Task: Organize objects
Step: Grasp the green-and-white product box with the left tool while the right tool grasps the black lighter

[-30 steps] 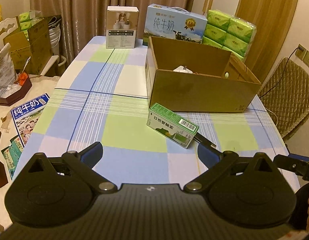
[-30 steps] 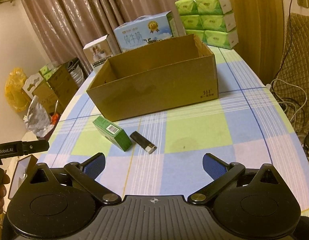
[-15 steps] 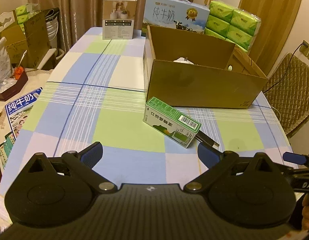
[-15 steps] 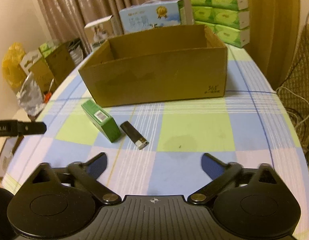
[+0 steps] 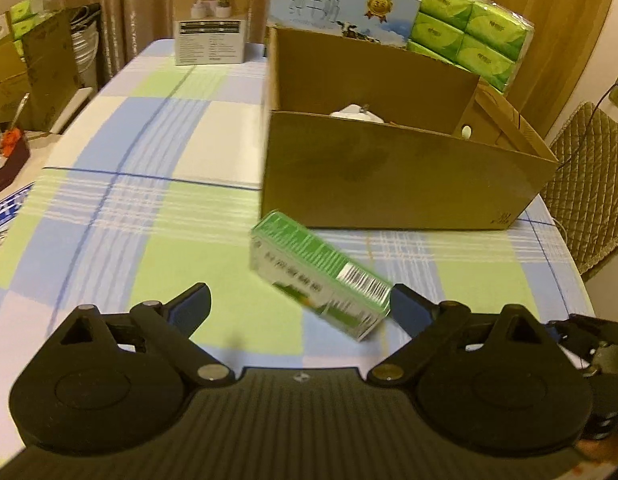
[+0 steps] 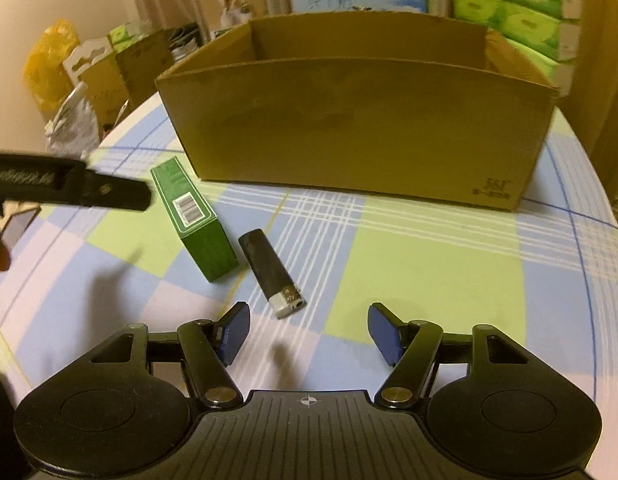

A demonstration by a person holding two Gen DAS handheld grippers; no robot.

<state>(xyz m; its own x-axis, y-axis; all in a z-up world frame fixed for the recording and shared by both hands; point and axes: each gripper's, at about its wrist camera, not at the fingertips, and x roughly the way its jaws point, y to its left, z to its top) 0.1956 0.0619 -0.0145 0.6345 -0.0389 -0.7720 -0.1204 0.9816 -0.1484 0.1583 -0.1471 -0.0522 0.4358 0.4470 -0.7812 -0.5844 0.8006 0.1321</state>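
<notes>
A green carton (image 5: 321, 276) lies flat on the checked tablecloth in front of an open cardboard box (image 5: 389, 176). It also shows in the right wrist view (image 6: 195, 218). A black lighter (image 6: 271, 272) lies just right of it. My left gripper (image 5: 301, 308) is open, low over the table, with the carton between its fingertips and nearer the right one. My right gripper (image 6: 309, 330) is open and empty, just short of the lighter's metal end. The box (image 6: 349, 136) holds a white object (image 5: 355, 112).
Behind the box stand a blue milk case (image 5: 341, 8), green tissue packs (image 5: 473, 36) and a white product box (image 5: 211, 20). A quilted chair (image 5: 589, 184) is to the right. Cartons and bags sit off the table's left edge (image 6: 77, 80).
Both grippers have moved forward and down. The left one has closed in on the green carton, the right one on the lighter. The right fingers stand closer together than before.
</notes>
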